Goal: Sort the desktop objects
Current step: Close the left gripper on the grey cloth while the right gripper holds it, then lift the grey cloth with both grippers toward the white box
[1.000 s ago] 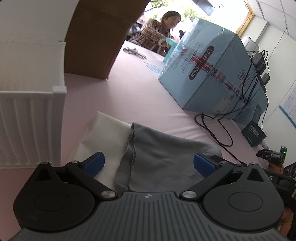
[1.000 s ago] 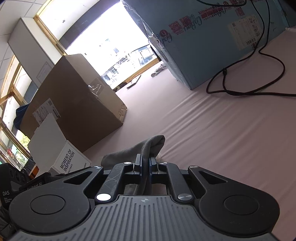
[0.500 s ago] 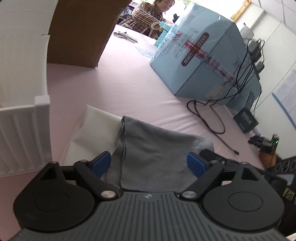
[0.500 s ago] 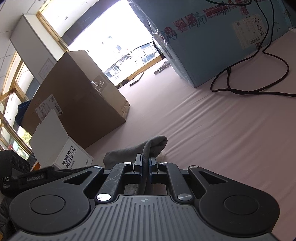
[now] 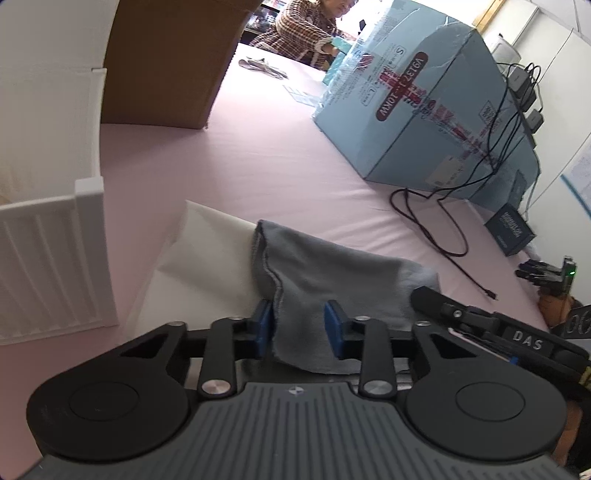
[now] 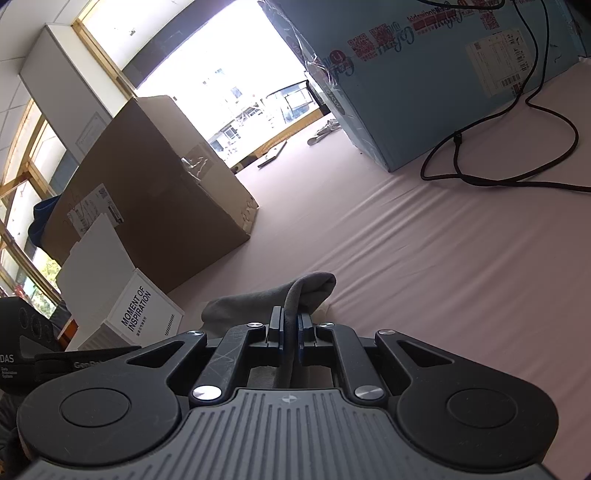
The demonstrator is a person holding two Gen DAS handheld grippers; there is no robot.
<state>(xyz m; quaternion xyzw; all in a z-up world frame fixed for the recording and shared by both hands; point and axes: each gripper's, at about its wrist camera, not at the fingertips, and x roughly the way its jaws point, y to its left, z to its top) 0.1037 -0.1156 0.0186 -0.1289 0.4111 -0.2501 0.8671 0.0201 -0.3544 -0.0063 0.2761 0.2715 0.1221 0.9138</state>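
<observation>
Both: right tongs (image 6: pixel 290 334) pinch the grey cloth (image 5: pixel 332 273), left tongs (image 5: pixel 298 326) half-open around its edge, underside hidden.

The white basket (image 5: pixel 55 258) is cut off by the edge at 9 o'clock. The gray cloth (image 5: pixel 332 273) hides part of the white sheet (image 5: pixel 207 258). The seated person (image 5: pixel 306 33) at 12 o'clock is cut off by the top edge.

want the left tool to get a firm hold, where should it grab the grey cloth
Probably the near hanging edge of the grey cloth, coming straight on from the front: that fold droops between the left tool fingers, while the right tool pinches the other end.
</observation>
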